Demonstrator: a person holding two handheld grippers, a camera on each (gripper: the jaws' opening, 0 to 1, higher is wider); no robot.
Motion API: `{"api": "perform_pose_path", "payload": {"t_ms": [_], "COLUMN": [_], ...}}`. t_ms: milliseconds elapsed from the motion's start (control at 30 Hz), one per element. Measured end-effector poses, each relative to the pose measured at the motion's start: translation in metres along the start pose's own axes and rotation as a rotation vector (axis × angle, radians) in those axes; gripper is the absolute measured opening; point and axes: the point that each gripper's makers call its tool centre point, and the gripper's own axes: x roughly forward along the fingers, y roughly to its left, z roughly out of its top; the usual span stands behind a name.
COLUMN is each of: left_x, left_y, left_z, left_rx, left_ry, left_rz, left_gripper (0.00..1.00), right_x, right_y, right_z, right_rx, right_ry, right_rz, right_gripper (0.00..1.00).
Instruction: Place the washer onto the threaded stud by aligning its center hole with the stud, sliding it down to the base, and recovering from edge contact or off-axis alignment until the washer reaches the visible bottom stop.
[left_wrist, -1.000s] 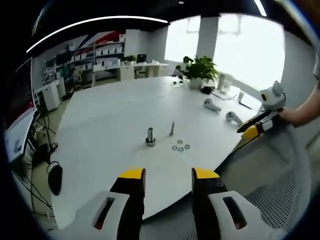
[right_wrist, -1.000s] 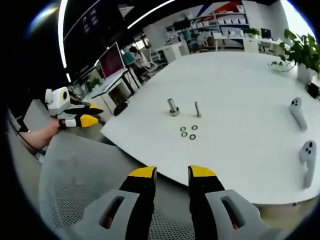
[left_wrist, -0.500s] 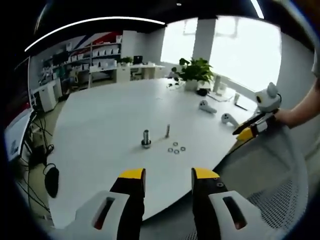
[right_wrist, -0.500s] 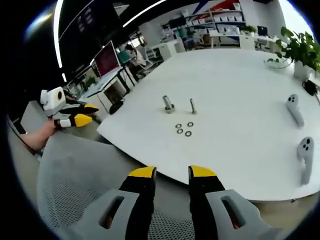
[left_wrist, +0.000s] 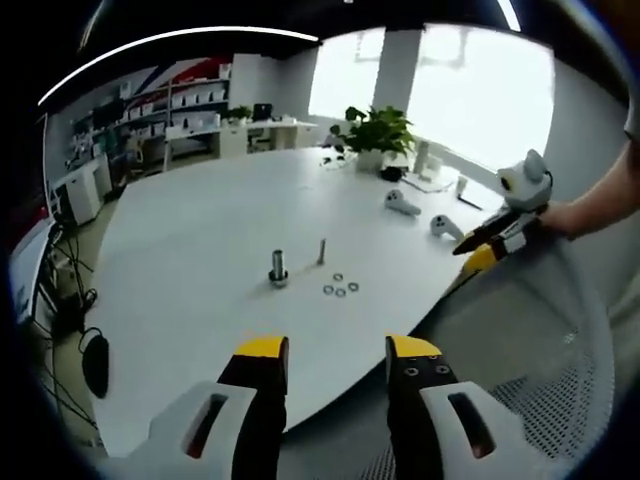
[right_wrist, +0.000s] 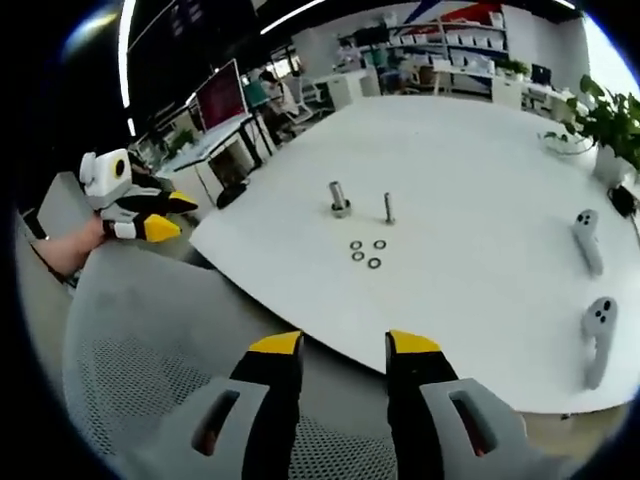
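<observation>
While both tools hang short of the table edge, nothing on the white table (left_wrist: 200, 230) is being touched. From the left gripper view, the left gripper (left_wrist: 327, 357) holds its yellow-tipped jaws parted, with nothing between them, over the near rim of the table. The right gripper (right_wrist: 336, 352) stands the same way in its own view: jaws apart and empty, above the grey mesh chair back (right_wrist: 140, 350).

Out on the tabletop three washers (left_wrist: 340, 287) lie flat in a tight cluster, close to one another, well apart from either tool. Just beyond them stands the thin threaded stud (left_wrist: 322, 251), upright and bare. Beside it is a thicker metal post (left_wrist: 278, 268) on a wider base, also upright. In the right gripper view the same set reads clearly: washers (right_wrist: 365, 252) nearest, stud (right_wrist: 388, 208) and post (right_wrist: 339, 198) behind.

Farther along the table lie two white controllers (right_wrist: 590, 290), and a potted plant (left_wrist: 377, 131) sits near the far edge. Each view catches the other tool at its side, held in a person's hand. Shelving and desks line the room behind.
</observation>
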Motion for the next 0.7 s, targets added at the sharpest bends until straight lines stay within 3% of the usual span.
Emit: {"api": "perform_pose_path", "payload": {"t_ms": [200,367,700], "left_x": [-0.005,-0.004,-0.003], "left_y": [0.007,0.006,0.007], "left_z": [0.009,0.009,0.005], "left_rx": [-0.012,-0.009,-0.022], "left_ry": [-0.056,-0.052,-0.034], "left_rz": [0.029,0.025,0.023], "left_gripper": [0.37,0.35,0.33], "right_x": [0.004,0.019,0.076], "right_y": [-0.025,-0.036,-0.009], "right_z": [0.015,0.028,0.051], "right_rx": [-0.077,-0.036,-0.110], "right_ry": [0.035,0.026,0.053], "right_rz": [-0.057,-0.084,-0.052], "right_gripper": [0.35,0.36,0.36]}}
